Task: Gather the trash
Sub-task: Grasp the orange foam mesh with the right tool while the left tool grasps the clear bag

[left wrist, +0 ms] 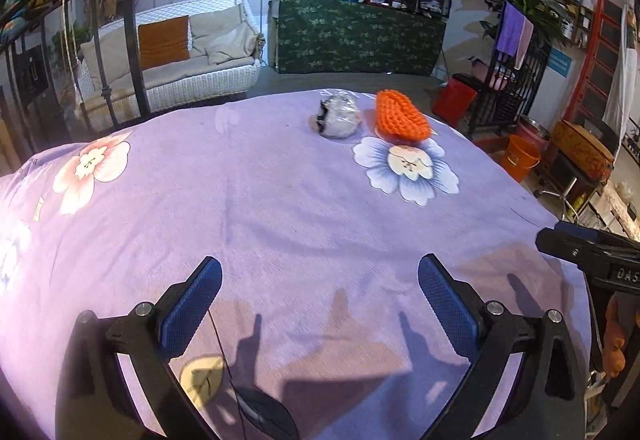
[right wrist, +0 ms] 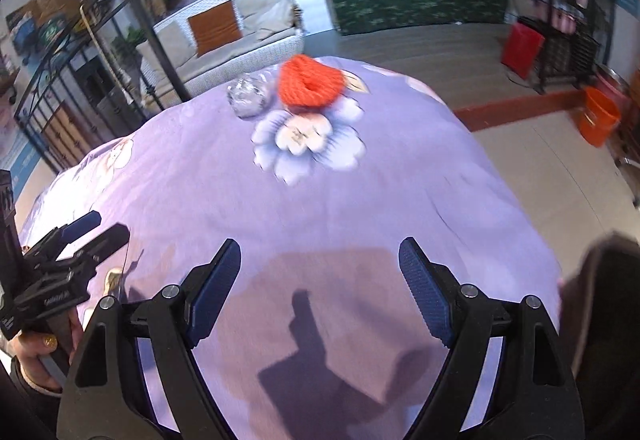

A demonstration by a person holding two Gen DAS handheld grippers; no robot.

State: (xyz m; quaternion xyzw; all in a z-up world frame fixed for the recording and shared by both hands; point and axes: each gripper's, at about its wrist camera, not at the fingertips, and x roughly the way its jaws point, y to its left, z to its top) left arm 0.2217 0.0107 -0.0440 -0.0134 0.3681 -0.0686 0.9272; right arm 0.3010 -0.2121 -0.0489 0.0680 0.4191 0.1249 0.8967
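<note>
While both my left gripper (left wrist: 320, 292) and right gripper (right wrist: 320, 276) gape empty, crumpled plastic trash (left wrist: 338, 115) lies far ahead beside an orange basket (left wrist: 402, 117).

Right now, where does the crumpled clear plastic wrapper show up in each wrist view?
Left wrist: crumpled clear plastic wrapper sits upper centre, just left of the orange knitted basket.
Right wrist: wrapper sits upper left of centre, again left of the basket.
Shared landmark: the blue flower print just below the basket.

One crumpled clear plastic wrapper (left wrist: 338, 116) just left of one orange knitted basket (left wrist: 401, 117), two grippers, one lilac floral tablecloth (left wrist: 280, 199)
</note>
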